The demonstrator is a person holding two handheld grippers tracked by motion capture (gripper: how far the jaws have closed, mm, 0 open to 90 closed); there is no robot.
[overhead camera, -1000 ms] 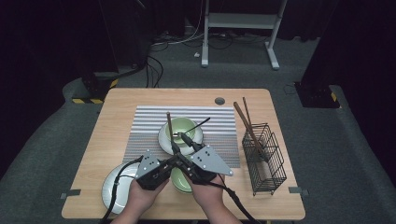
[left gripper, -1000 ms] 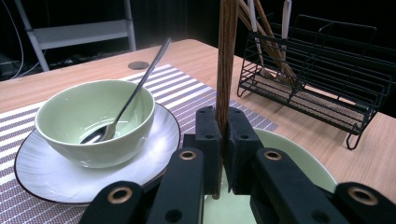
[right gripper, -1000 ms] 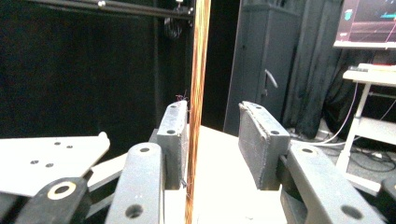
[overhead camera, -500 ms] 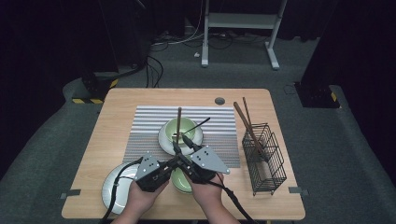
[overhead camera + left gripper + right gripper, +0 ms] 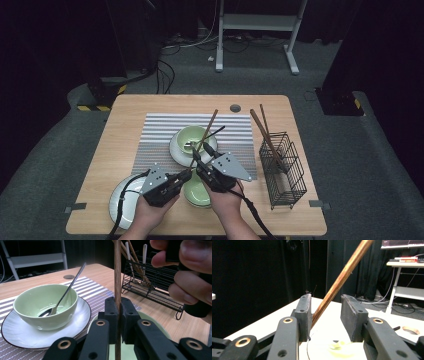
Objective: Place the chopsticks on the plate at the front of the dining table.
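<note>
A brown wooden chopstick (image 5: 207,131) rises slanted from my left gripper (image 5: 187,174), which is shut on its lower part (image 5: 117,270) just above a green bowl (image 5: 197,192) at the table's front. My right gripper (image 5: 200,150) stands around the same stick higher up. In the right gripper view the chopstick (image 5: 344,272) leans against the left pad (image 5: 304,312) while the other pad is apart from it. Its jaws have just been opening, with the stick between them. My left gripper (image 5: 119,305) pinches the stick upright in its own view.
A second green bowl (image 5: 192,137) with a metal spoon (image 5: 212,134) sits on a white plate (image 5: 175,150) on the striped mat (image 5: 160,135). A black wire rack (image 5: 282,170) with chopsticks stands at the right. Another white plate (image 5: 120,200) lies at the front left.
The chopstick's far end has swung to the right, from nearly straight away to slanted. The right gripper has shifted slightly along it. The left hand stays put.
</note>
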